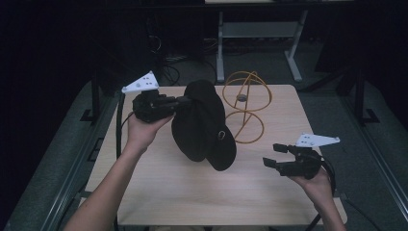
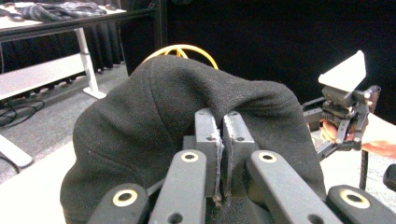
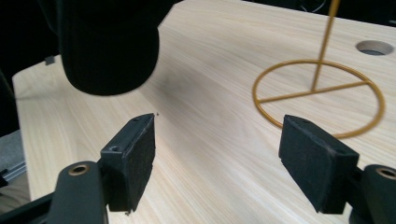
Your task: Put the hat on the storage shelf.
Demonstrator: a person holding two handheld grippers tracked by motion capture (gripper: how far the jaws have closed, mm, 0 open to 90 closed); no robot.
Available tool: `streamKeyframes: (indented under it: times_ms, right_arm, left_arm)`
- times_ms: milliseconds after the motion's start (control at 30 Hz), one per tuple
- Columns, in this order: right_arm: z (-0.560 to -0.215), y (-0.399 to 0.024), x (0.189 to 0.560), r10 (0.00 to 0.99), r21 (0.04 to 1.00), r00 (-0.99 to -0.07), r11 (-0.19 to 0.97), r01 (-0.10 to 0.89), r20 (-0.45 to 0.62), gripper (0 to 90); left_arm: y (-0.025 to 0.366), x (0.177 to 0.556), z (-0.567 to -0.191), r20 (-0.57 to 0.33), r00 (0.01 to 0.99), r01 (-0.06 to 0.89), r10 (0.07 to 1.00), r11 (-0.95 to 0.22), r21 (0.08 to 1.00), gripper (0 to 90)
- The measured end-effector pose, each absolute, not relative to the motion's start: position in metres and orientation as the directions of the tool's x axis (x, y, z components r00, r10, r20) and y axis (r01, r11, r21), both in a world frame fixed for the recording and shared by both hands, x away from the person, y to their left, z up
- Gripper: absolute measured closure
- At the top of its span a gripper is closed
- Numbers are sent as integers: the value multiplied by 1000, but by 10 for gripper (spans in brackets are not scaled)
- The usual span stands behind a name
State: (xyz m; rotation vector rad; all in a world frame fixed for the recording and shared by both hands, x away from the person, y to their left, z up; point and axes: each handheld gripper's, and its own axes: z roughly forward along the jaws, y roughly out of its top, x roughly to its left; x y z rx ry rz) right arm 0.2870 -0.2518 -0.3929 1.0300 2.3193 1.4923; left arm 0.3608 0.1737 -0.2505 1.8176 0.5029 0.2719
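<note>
High view: a person's two forearms come in from the bottom over a light wooden table (image 1: 192,192). The left gripper (image 1: 185,101), held above the table's far left part, has its jaws pressed together on the edge of a black cap (image 1: 202,125). The cap hangs from that pinch above the middle of the table. Its long axis runs from the far left down toward the near right, with the rounded crown at the far end and the brim pointing toward the person and slightly right. Just to the right of the cap stands a yellow wire stand (image 1: 246,103), with a ring base on the table and a wire globe on top. The right gripper (image 1: 275,155) hovers over the near right part of the table, well apart from the cap, its jaws spread with nothing between them.

Left gripper view: the two jaws meet in the middle of the picture, pinching a fold of the cap's (image 2: 154,130) black fabric. The crown bulges up and away from the camera. The top of the yellow wire stand (image 2: 184,49) peeks above it. The right gripper (image 2: 322,122) shows farther off on the right.

Right gripper view: the two black pads (image 3: 135,158) stand wide apart above bare wood. The cap (image 3: 109,46) hangs at the upper left, clear of the jaws. The stand's ring base (image 3: 317,95) lies on the table at the upper right.
</note>
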Motion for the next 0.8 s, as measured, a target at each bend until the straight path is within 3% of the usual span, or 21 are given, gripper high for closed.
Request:
streamKeyframes:
  times_ms: [800]
  right_arm:
    - [-400,-283,292,698,866,-682,183,465,219,256]
  left_arm:
    - [114,414,-206,-44,910,179,413,-295,939,870]
